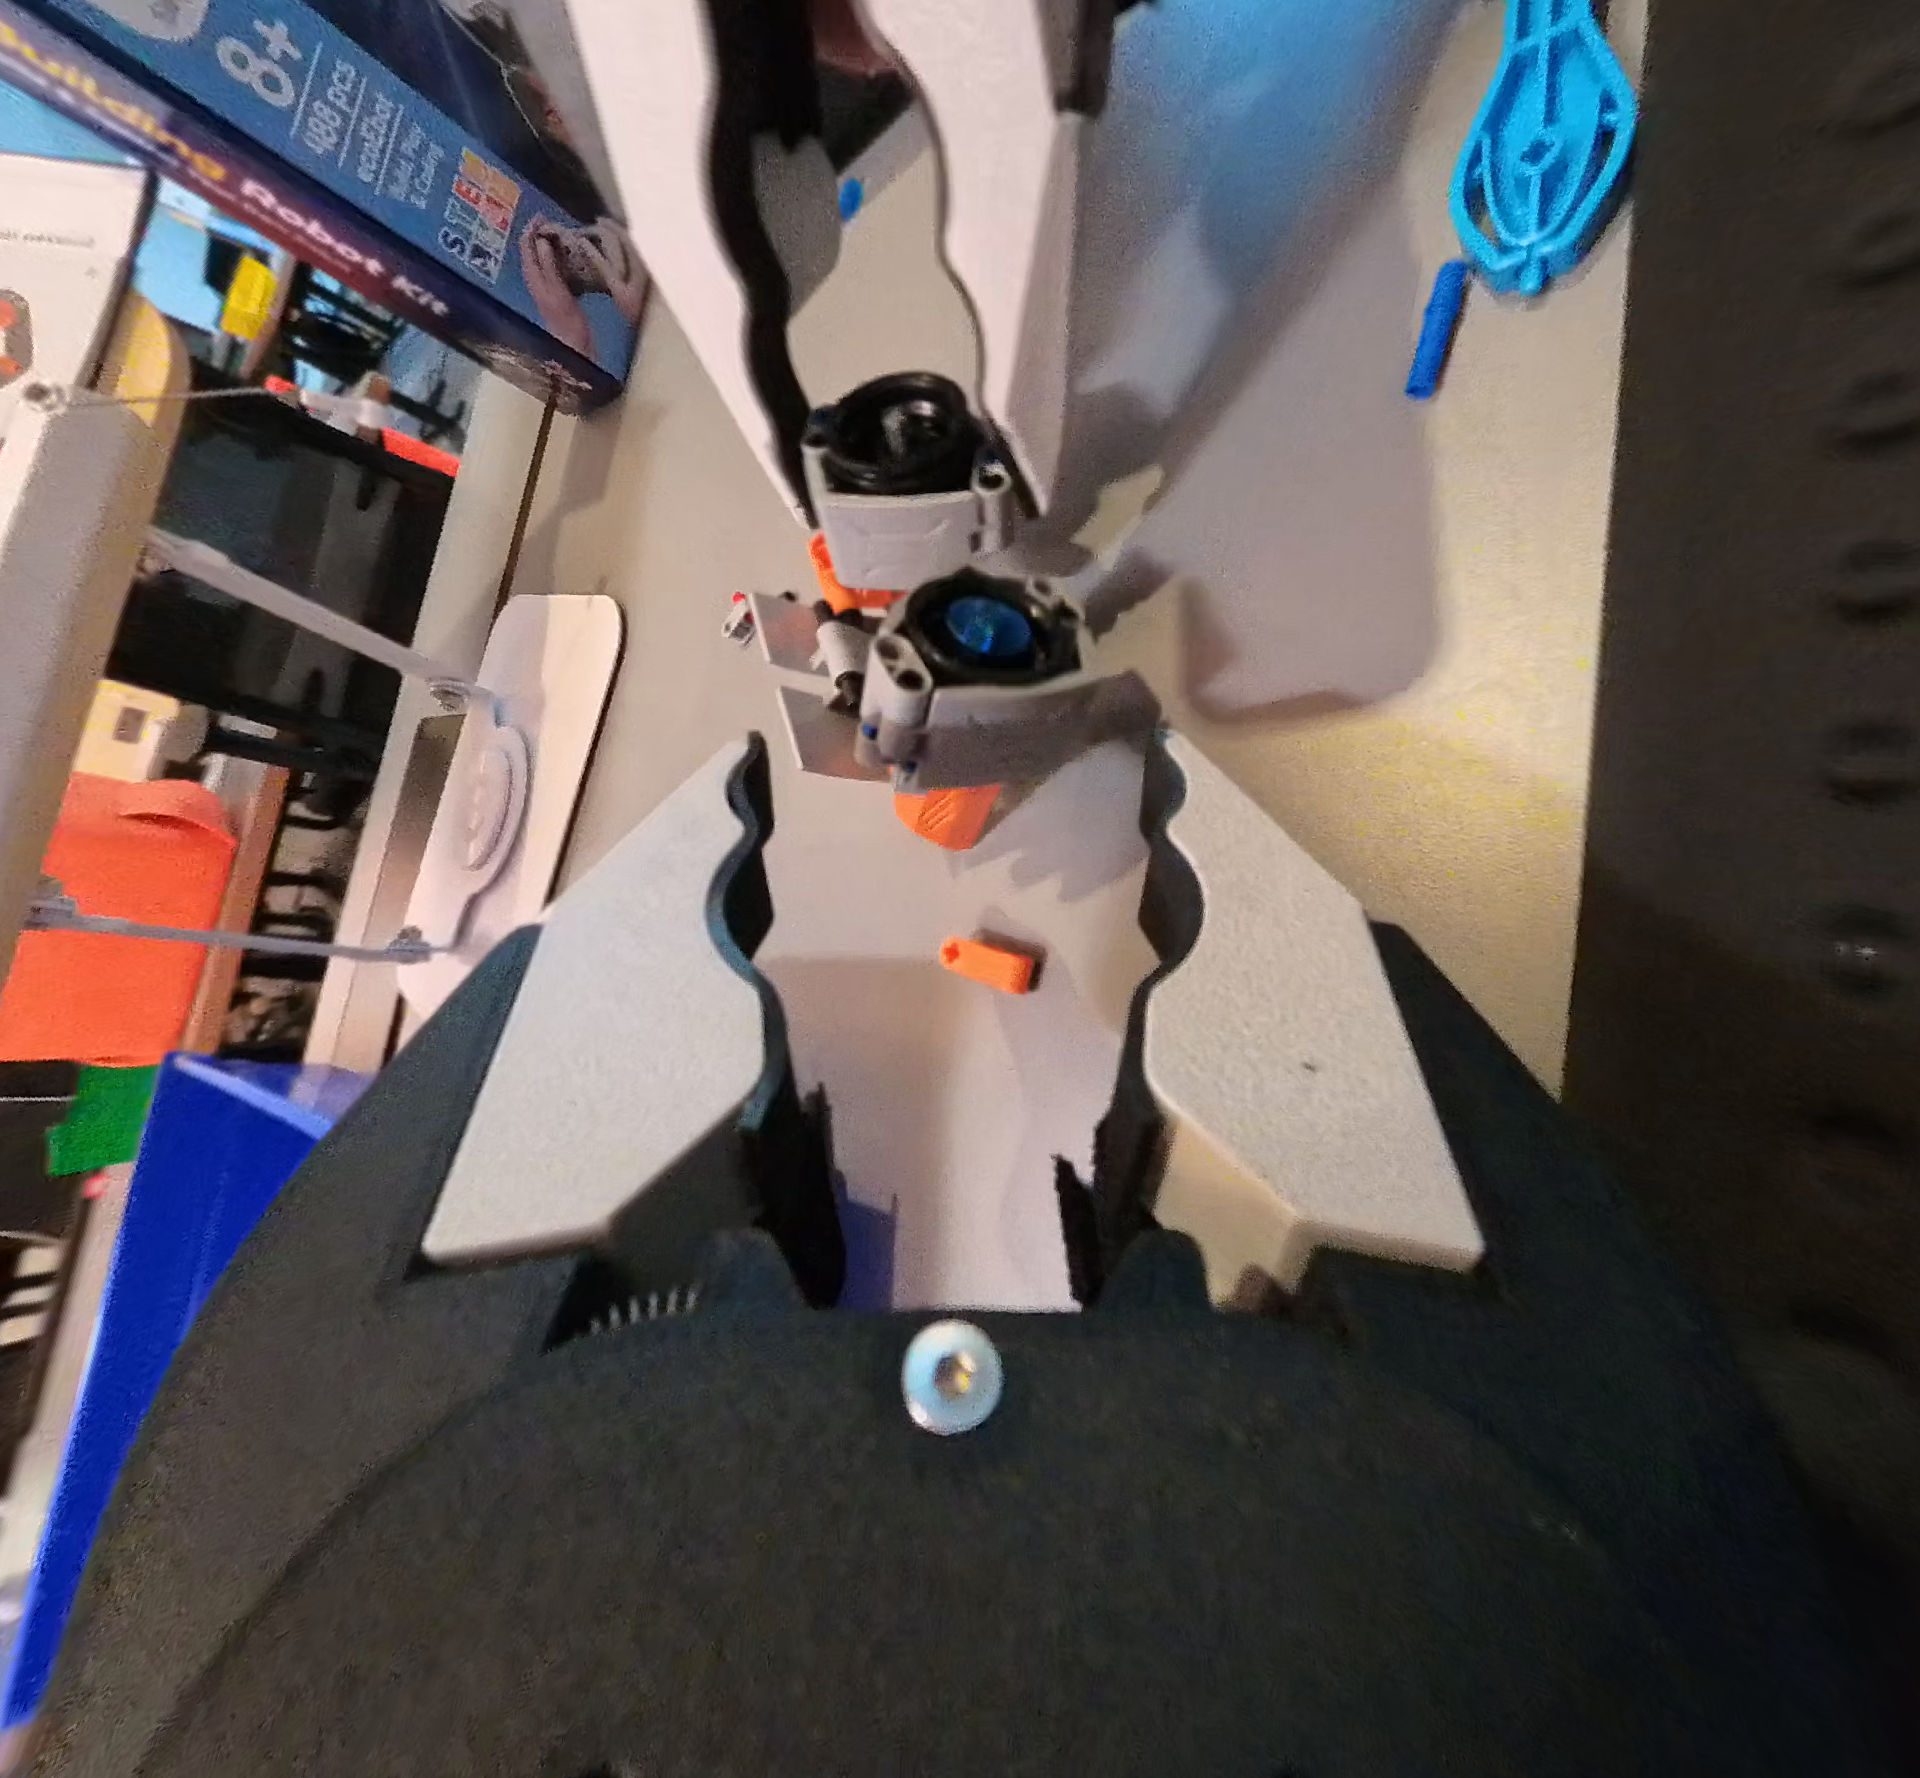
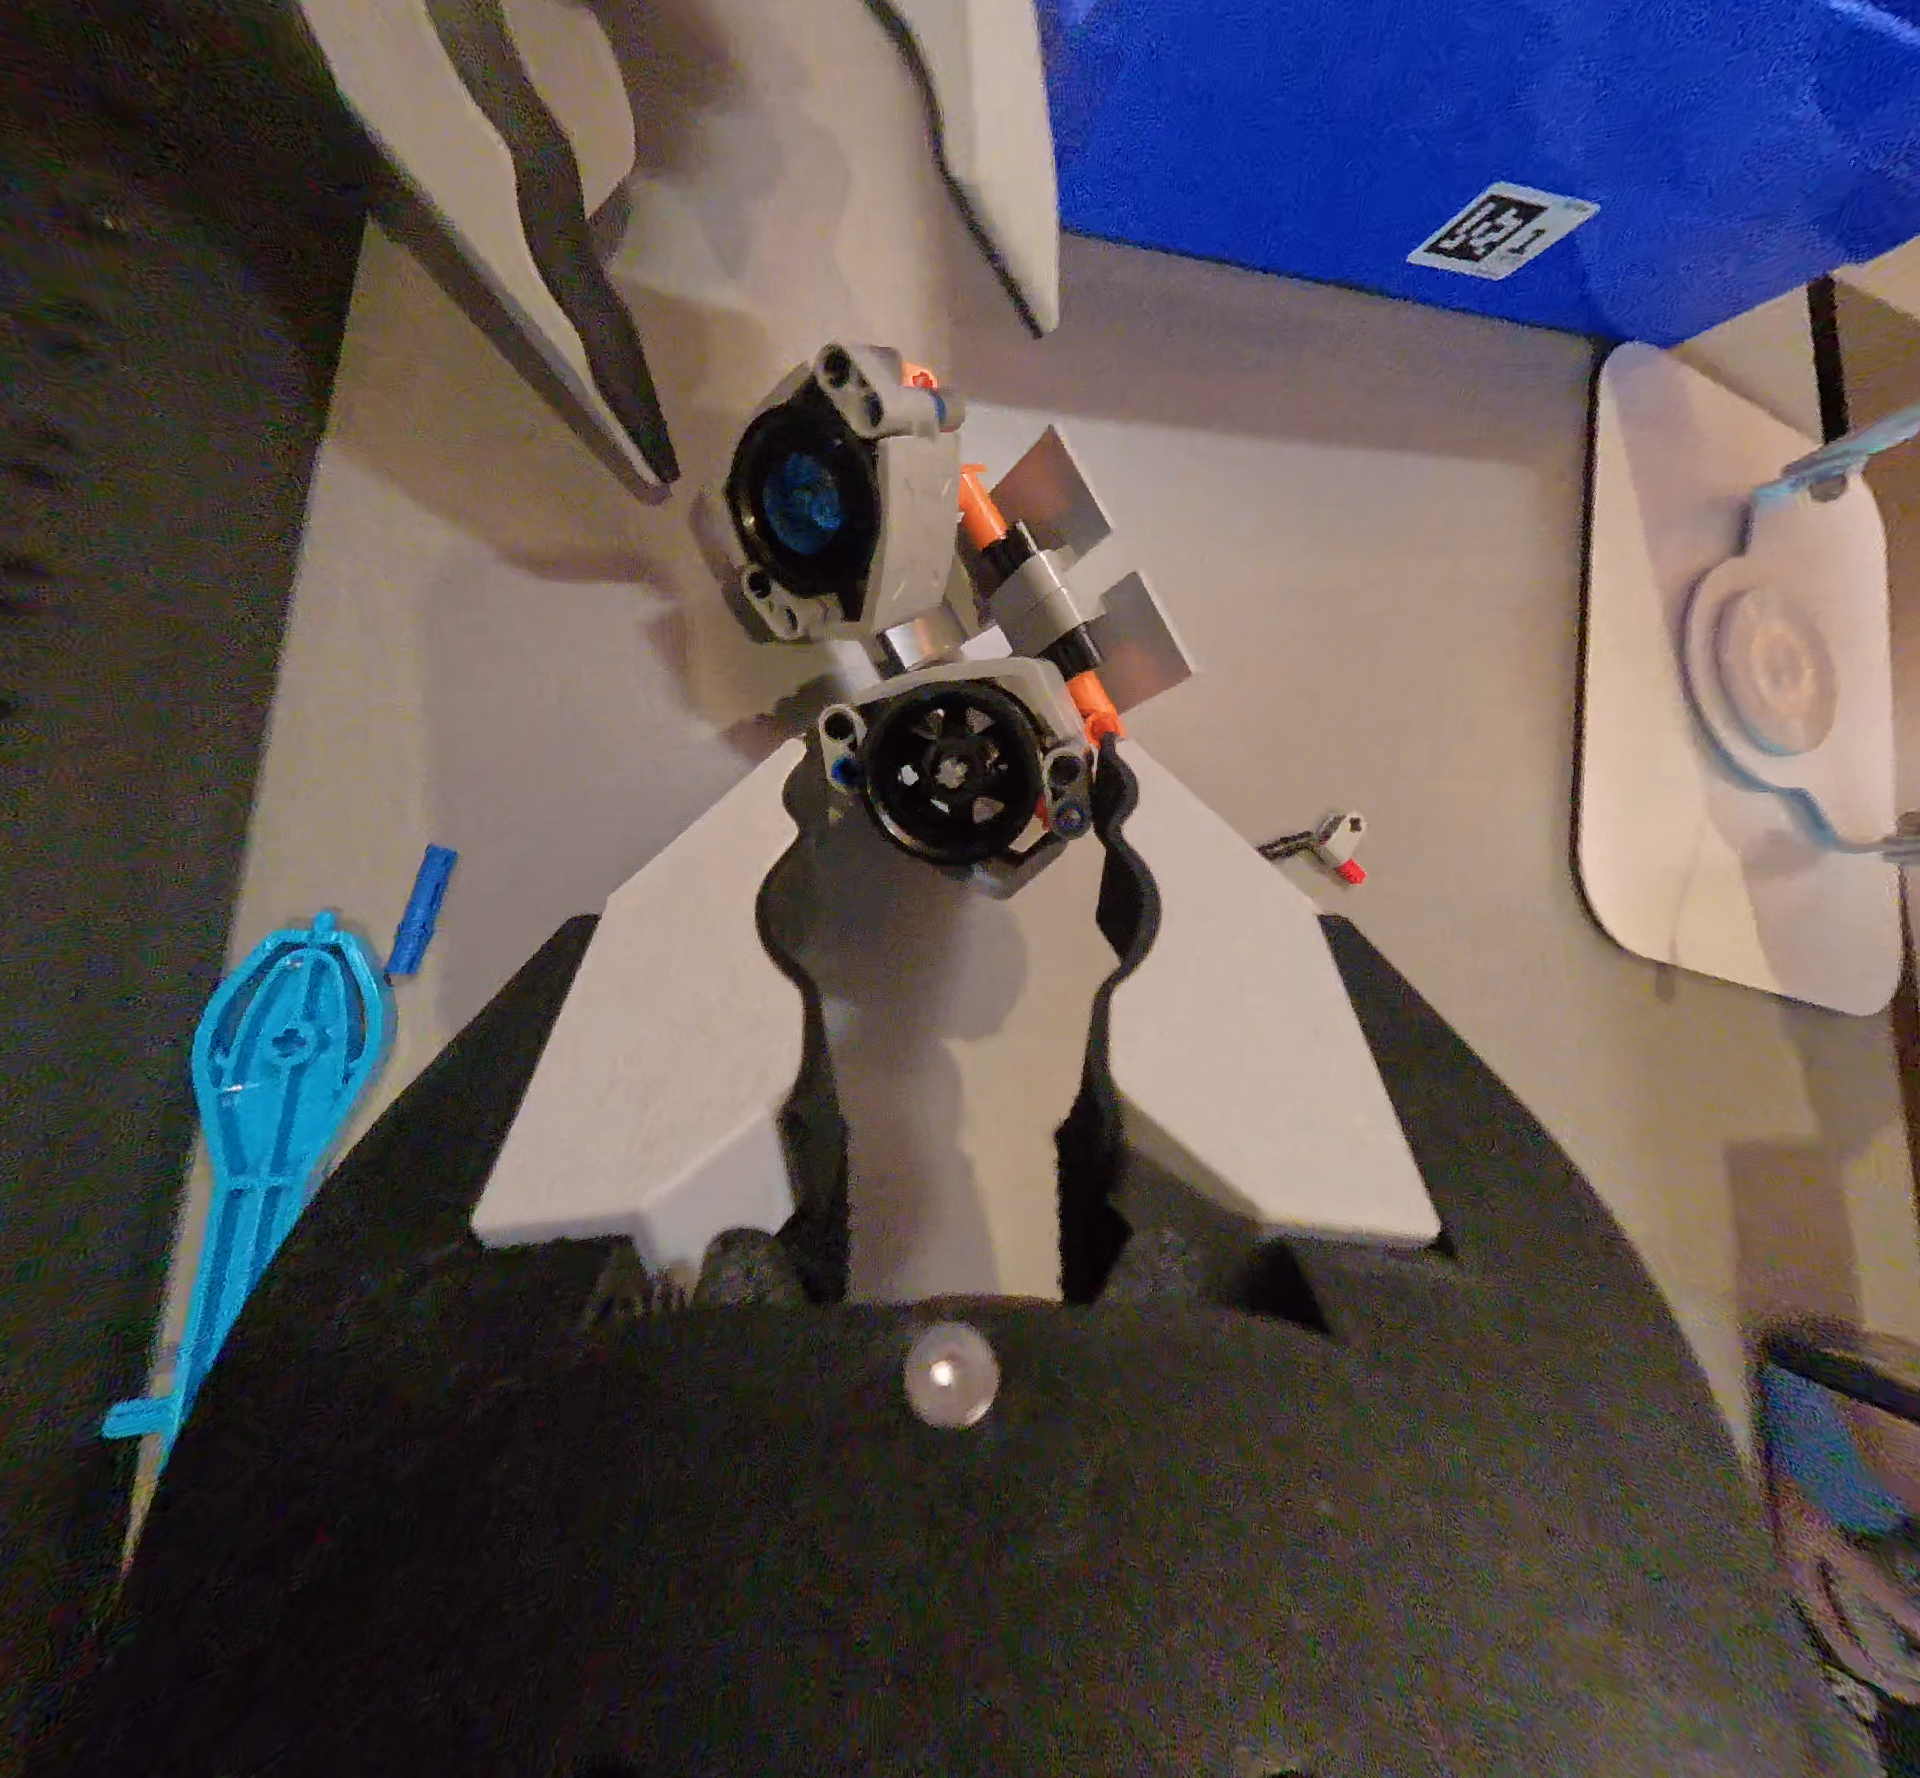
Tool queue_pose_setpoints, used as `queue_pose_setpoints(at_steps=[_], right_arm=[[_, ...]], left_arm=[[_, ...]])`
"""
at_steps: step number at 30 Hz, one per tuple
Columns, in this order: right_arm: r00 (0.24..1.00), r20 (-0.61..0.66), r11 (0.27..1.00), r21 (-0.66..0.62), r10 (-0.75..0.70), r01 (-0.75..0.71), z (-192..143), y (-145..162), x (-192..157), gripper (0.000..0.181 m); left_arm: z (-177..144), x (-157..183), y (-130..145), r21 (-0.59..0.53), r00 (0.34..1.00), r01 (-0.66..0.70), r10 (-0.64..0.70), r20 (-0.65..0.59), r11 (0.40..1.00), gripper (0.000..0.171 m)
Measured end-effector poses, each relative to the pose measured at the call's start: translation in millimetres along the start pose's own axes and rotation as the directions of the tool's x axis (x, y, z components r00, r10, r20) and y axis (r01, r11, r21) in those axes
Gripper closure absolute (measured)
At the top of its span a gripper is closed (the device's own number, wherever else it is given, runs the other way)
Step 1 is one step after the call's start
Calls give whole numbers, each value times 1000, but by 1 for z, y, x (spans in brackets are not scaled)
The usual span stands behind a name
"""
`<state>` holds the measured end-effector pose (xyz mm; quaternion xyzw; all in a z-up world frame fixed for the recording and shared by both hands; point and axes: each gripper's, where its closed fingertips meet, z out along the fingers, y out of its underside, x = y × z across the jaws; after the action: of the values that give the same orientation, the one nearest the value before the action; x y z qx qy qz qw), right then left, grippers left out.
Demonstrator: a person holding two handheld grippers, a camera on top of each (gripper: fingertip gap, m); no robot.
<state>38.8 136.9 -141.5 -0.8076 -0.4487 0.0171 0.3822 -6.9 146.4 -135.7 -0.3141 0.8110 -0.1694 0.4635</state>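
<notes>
Black, grainy housing with a bright screw fills the bottom of the left wrist view; from it the left gripper [image 1: 951, 762] spreads two pale grey fingers [image 1: 623, 980] with wavy black pads, parted wide, their tips at the sides of a grey building-brick model [image 1: 935, 627]. I cannot tell whether they touch it. That model carries two round black turbine housings, one with a blue core, plus orange pins and flat grey fins. An orange connector [image 1: 992, 961] lies loose on the cream surface [image 1: 1299, 585]. Beyond, a blue kit box [image 1: 312, 128], a cyan lattice part [image 1: 1538, 139] and a blue axle [image 1: 1437, 328].

In the right wrist view, the right gripper [image 2: 951, 793] closes its fingertips on the model's [image 2: 935, 648] nearer black spoked housing. Opposite, the other gripper's fingers stand apart either side. A blue bin [image 2: 1455, 66] sits behind, a white rounded board [image 2: 1652, 689] to the right, and a small grey-and-red piece [image 2: 1330, 840] lies nearby.
</notes>
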Motion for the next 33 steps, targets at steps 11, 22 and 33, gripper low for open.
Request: queue_pose_setpoints(at_steps=[11, 22, 33], right_arm=[[957, 84, 958, 45, 279, -283, -7, -1, 5, 133], [996, 46, 997, -38, -72, 74, -11, 6, -16, 133], [991, 110, 994, -86, 71, -62, -16, 7, -18, 133]], left_arm=[[26, -1, -5, -76, 996, -2, 9, 94, 997, 113], [20, -3, -5, 28, 977, 200, -197, -79, 979, 126], [21, 6, -13, 77, 995, 15, -7, -101, 997, 126]])
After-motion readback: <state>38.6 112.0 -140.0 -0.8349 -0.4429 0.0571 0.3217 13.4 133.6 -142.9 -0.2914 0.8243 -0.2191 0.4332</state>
